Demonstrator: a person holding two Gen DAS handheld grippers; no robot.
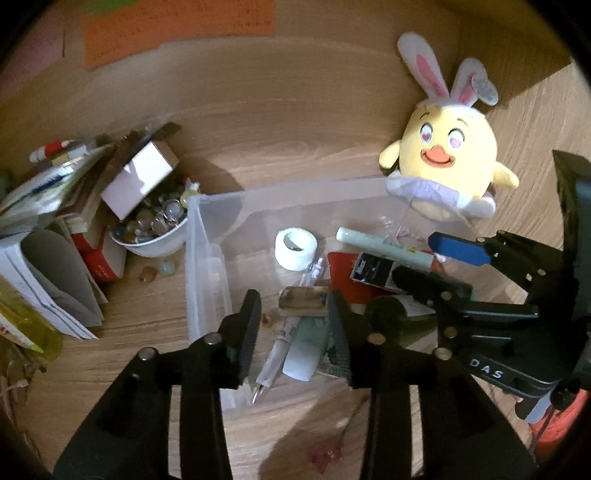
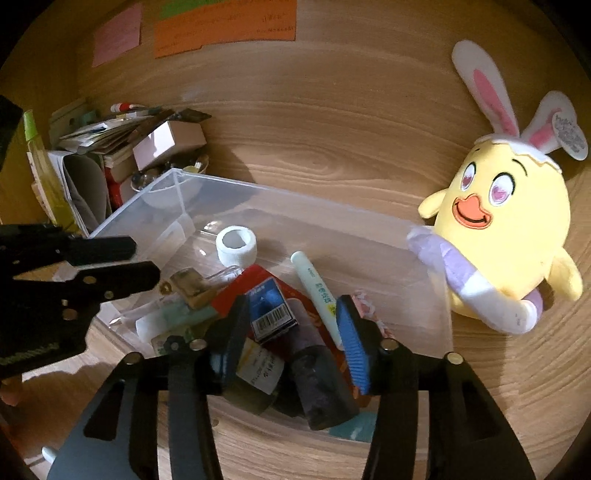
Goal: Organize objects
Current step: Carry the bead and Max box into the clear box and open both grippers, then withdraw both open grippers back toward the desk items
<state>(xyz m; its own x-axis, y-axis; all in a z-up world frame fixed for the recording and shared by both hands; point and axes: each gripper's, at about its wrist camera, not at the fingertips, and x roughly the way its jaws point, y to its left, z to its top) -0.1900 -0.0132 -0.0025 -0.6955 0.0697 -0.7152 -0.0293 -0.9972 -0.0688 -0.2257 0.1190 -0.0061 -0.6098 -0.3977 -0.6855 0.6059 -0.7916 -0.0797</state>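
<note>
A clear plastic bin sits on the wooden desk and holds a white tape roll, a pale green marker, a blue-and-black staple box, a pen, a red card and dark bottles. My left gripper is open above the bin's left part, over a small brown block. My right gripper is open above the bin's right part, over the staple box and bottles. A yellow chick plush leans at the bin's far right corner.
A white bowl of glass marbles with a pink box on it stands left of the bin. Books and papers are piled at the far left. Loose marbles lie on the desk. Sticky notes hang on the back wall.
</note>
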